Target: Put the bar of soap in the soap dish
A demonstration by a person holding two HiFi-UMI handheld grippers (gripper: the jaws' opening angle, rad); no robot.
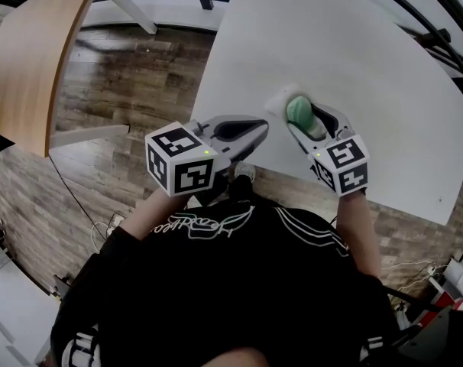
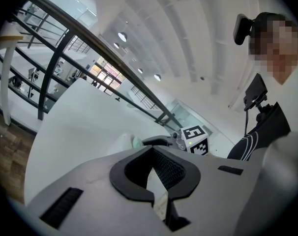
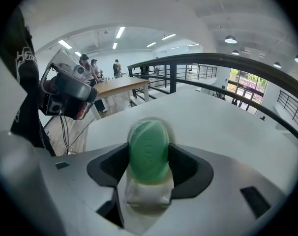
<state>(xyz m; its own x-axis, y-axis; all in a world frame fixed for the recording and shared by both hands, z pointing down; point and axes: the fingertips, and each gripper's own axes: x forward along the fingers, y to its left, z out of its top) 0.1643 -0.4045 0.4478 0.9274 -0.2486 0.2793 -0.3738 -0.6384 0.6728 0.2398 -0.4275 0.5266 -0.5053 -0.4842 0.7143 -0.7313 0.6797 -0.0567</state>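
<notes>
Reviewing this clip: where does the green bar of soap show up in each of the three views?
Head view: bar of soap right of centre, between the tongs of the right gripper.
Left gripper view: a small green sliver near centre, beyond the tongs.
Right gripper view: dead centre, between the tongs.
Shared landmark: the white table.

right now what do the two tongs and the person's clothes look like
The left tongs and right tongs are light grey shells with black ridged pads. Each carries a white cube with black square markers and a green light. The top is black with white stripes.
</notes>
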